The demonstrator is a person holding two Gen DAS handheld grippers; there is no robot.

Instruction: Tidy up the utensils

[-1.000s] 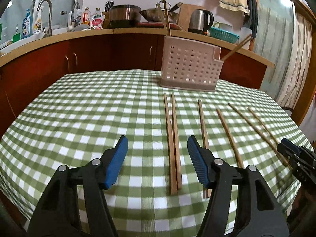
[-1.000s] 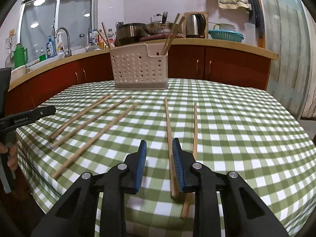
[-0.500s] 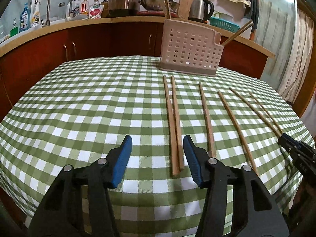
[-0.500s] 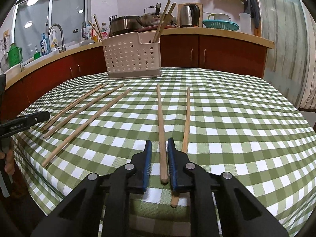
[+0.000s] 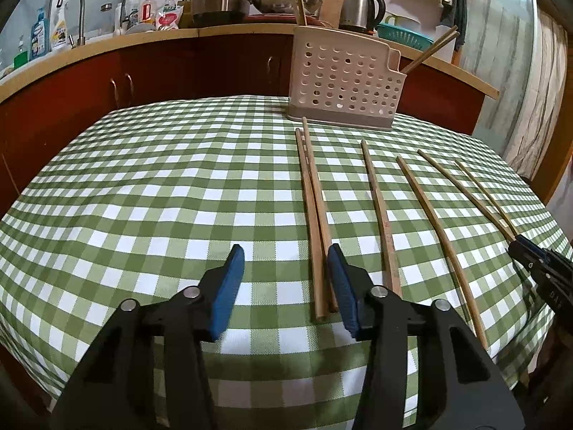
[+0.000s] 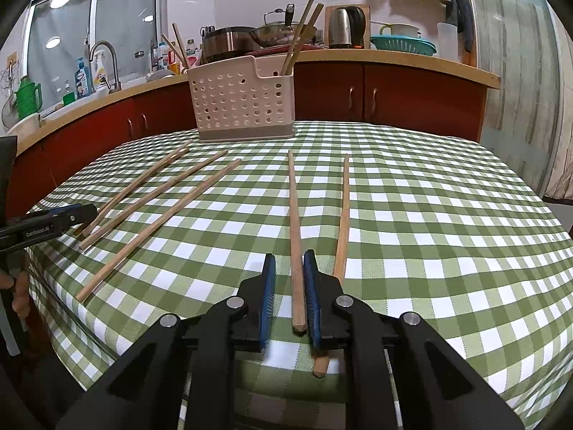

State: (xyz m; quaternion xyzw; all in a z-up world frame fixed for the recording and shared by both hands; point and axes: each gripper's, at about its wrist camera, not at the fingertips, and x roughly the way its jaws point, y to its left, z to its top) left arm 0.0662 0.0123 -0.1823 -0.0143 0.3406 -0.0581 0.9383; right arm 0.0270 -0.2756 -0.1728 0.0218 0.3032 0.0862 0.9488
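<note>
left tongs: we are closing them, still spread, pair of chopsticks lower centre just inside right pad | right tongs: we are narrowing them around one chopstick, left pad apart | risk: chopstick rolling, neighbour snagging; rack upper centre.

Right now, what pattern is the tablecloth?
Green-and-white check, gingham style. The tablecloth shows best in the right wrist view.

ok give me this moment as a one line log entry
left gripper: just closing, chopstick pair between fingers, not gripped | right gripper: just closing, single chopstick between fingers, not clamped | holder: upright
</note>
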